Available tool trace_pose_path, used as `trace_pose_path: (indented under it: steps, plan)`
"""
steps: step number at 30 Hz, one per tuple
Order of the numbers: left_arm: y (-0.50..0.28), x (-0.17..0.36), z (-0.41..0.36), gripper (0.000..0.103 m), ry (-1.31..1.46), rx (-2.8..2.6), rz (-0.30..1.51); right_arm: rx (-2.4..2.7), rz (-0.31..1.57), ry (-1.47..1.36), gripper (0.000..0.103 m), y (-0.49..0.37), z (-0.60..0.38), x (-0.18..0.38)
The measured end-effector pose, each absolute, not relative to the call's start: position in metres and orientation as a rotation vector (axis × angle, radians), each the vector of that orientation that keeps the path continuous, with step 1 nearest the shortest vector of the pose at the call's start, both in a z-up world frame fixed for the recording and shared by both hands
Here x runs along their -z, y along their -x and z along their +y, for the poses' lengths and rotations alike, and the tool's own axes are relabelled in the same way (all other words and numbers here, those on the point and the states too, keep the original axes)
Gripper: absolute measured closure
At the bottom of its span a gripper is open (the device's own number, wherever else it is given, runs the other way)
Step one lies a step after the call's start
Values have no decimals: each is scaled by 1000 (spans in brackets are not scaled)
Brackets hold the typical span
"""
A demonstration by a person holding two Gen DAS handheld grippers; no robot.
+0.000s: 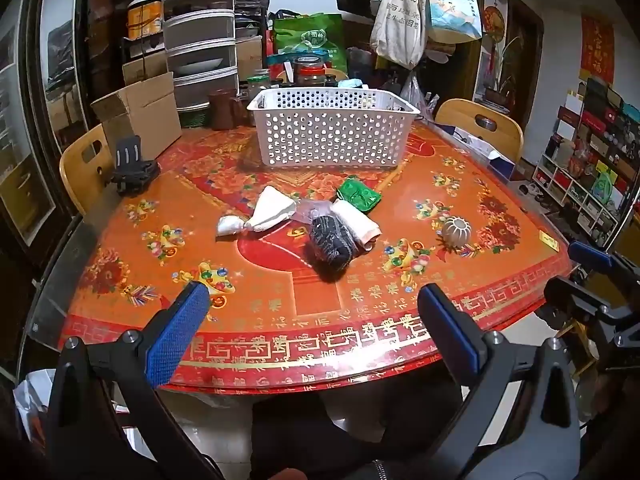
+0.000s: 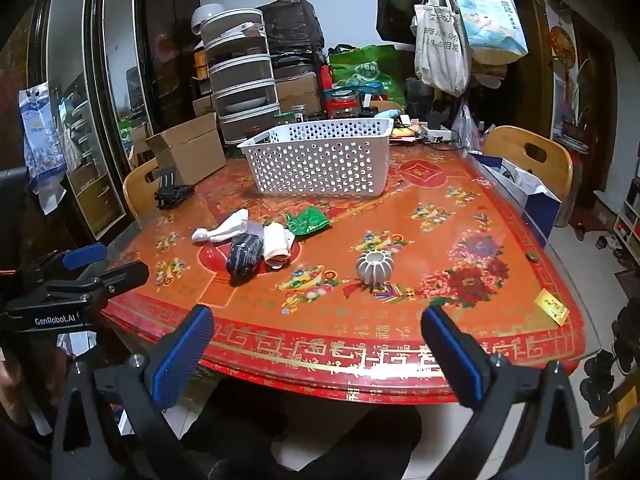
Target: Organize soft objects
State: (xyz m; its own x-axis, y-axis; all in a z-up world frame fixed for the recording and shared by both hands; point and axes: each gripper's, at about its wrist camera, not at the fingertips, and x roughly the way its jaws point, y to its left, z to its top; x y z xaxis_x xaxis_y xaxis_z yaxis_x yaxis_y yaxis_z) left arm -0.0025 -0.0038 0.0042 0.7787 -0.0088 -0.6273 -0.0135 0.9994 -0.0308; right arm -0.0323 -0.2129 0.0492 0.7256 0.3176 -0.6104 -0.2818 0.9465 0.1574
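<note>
Both tools wide, empty; "GenRobot.AI" label on left tool [image 2: 80,276] only from right wrist.

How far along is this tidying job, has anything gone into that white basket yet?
Nothing looks done: as far as its holes show, the white basket looks empty. Nothing is in hand either; the left gripper and right gripper hang open at the table's near edge. Left to sort: the dark rolled sock, the pale rolled cloth, the white knotted cloth and the green packet, all loose on the table.

cardboard box [image 1: 140,114], ribbed ornament [image 2: 374,267], chairs [image 2: 528,158]
</note>
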Motion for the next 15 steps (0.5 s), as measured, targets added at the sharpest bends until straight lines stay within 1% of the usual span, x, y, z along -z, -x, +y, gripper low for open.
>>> trace_pose_path:
  steps: [15]
  plan:
    - [3,-4,-2,0,34,-3,679,-344,679,-55,0,33,-213,-48]
